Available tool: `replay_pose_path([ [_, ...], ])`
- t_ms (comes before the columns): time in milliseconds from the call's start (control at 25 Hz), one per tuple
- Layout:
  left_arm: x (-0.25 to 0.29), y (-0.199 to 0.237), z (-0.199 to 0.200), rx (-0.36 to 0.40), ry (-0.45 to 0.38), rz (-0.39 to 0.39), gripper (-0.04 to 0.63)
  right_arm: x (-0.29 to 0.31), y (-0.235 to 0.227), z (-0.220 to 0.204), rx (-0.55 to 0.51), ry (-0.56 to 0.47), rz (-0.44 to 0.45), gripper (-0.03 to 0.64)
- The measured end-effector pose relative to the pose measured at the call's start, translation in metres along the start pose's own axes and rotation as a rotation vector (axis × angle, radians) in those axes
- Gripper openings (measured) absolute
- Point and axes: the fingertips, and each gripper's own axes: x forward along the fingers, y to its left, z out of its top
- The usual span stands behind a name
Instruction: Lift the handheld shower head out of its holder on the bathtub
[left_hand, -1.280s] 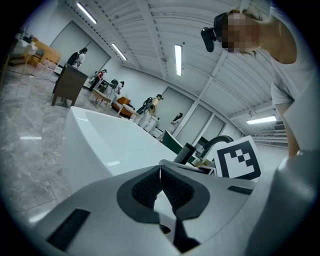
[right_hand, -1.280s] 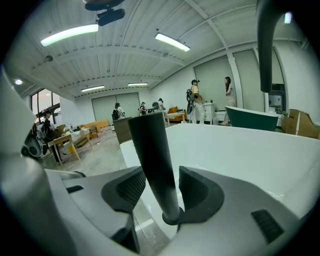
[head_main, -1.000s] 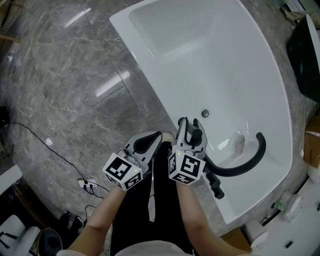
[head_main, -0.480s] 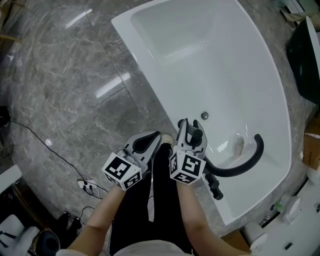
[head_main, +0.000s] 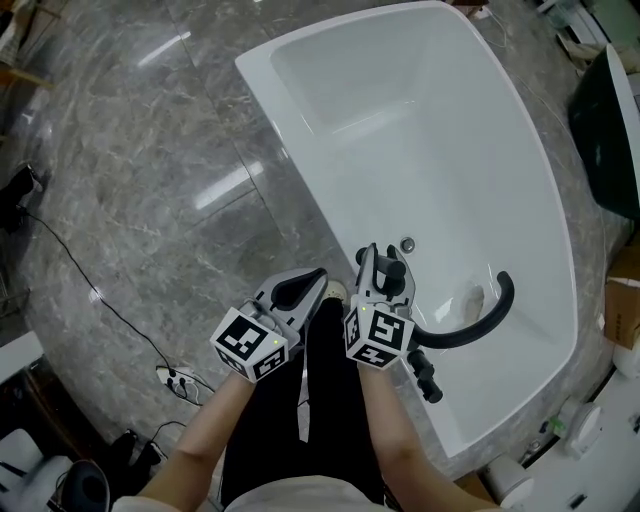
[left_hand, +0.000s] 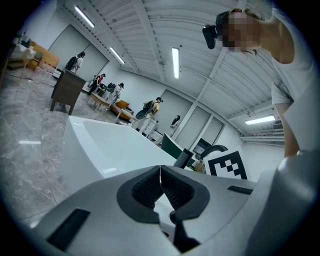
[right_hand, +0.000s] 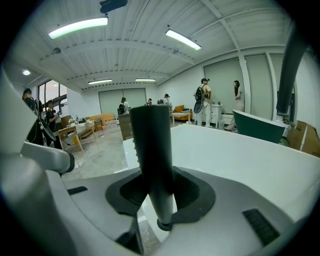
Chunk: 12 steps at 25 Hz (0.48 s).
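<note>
1. Since a second ago little has changed. The right tool (head_main: 385, 272) stays clenched on the shower head (right_hand: 151, 150), its dark handle upright between the pads, at the bathtub's (head_main: 450, 150) near rim.
2. The left tool (head_main: 298, 288), jaws together and empty, hangs just outside that rim.
3. A black curved pipe (head_main: 480, 320) arcs over the bathtub's basin.
</note>
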Motion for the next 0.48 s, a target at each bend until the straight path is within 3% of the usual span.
replay_pose_path([
  [480,-0.012,-0.013,0.03,0.041,-0.025,0.022,0.012,-0.022,0.01,0.036,-0.036,-0.027,0.056,0.13],
])
